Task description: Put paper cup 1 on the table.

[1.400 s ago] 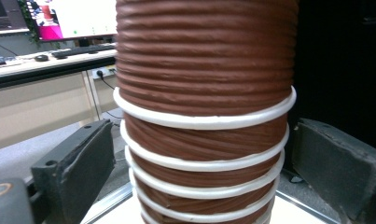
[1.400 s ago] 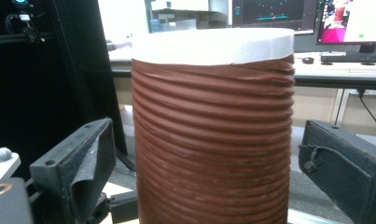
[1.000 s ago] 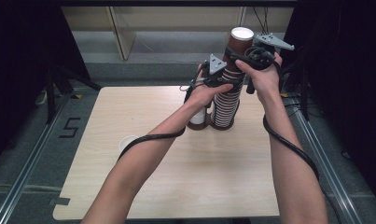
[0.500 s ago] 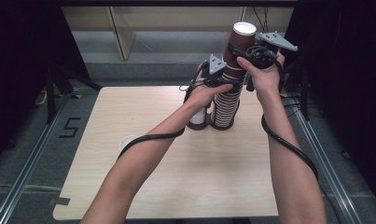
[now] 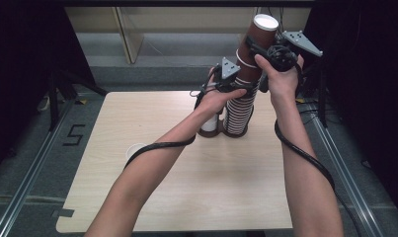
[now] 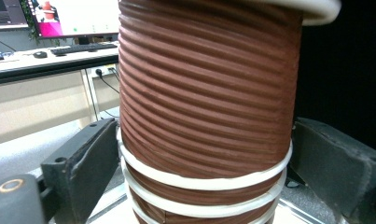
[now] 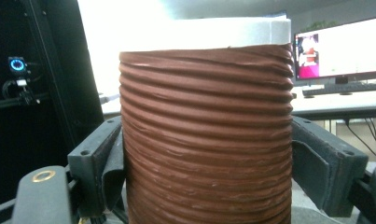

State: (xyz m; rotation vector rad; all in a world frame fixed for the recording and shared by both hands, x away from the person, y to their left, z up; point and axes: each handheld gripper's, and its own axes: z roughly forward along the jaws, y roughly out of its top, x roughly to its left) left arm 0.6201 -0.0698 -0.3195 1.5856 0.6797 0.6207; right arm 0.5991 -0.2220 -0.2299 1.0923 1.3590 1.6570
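Right gripper (image 5: 259, 49): both jaws clamped on the ribbed brown wall of the top cup (image 5: 258, 37), just under its white rim. The jaws have just been closing, with that cup between them. In the right gripper view the pads (image 7: 113, 163) press against the cup (image 7: 206, 135) on both sides, and the left pad is visibly squashed. The cup sits tilted at the top of the stack, leaning away from the stack's axis.

Left gripper (image 5: 238, 90): jaws closed on the cup stack (image 5: 238, 106) lower down, about mid-height. The left gripper view shows the dark pads (image 6: 90, 154) touching the white rolled rims of the nested cups (image 6: 204, 112) on either side.

The stack stands upright on the far part of the light wooden table (image 5: 186, 197). A short brown cup (image 5: 210, 126) stands just beside its base, on the left. A white cup (image 5: 136, 150) lies well apart near the table's left edge, partly hidden behind the left forearm. Cables trail from both grippers along the forearms.
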